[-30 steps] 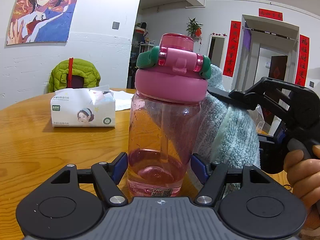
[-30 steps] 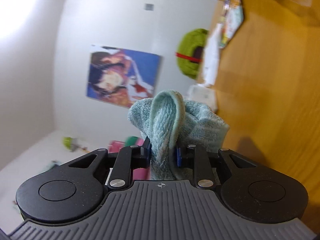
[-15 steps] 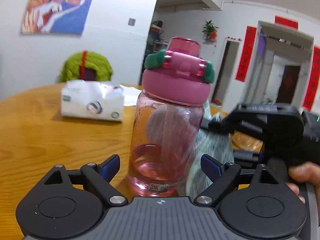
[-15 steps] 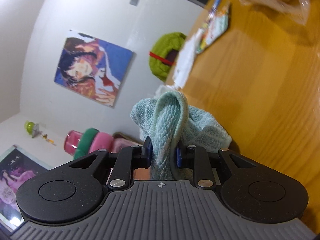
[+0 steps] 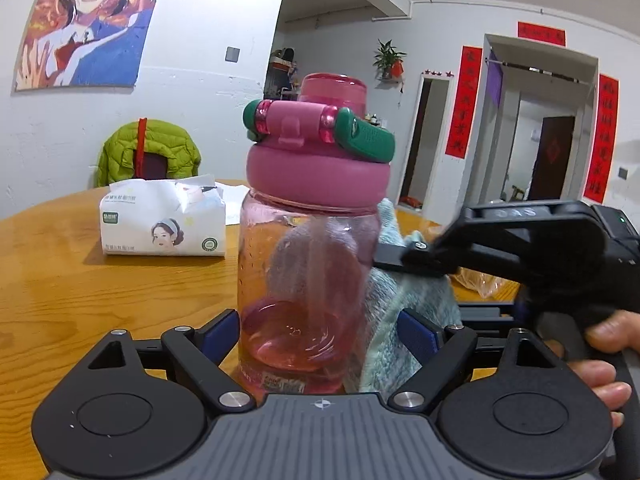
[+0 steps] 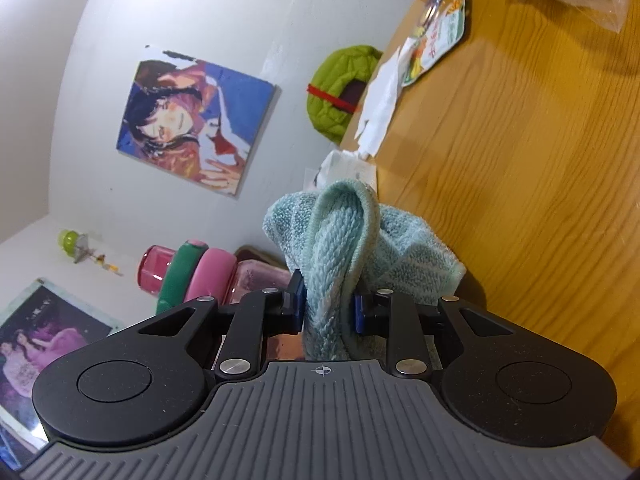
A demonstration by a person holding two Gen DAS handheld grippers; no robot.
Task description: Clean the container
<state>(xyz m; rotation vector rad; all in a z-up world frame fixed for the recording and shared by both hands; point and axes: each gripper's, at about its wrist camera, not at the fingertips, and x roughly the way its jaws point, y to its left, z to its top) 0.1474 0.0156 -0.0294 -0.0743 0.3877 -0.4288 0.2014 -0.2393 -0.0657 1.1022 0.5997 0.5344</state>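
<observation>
**Pink bottle, teal towel, honey-brown worktop**

The bottle (image 5: 308, 264) is see-through pink, with an opaque pink lid (image 5: 316, 176) and a dark green handle (image 5: 366, 140). The towel (image 6: 352, 248) is pale teal with a woven rib. The worktop (image 5: 80, 280) is honey-brown wood with darker grain. The tissue pack (image 5: 162, 222) is white with a printed face. Both tongs are black with blue pads (image 5: 416, 334). A lime-green jacket (image 5: 150, 152) carries a red stripe.

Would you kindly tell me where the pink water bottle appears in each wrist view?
Left wrist: pink water bottle stands upright at centre, between the blue fingers.
Right wrist: lower left, lying sideways in frame, behind the towel.
Shared landmark: the anime poster on the wall.
</observation>
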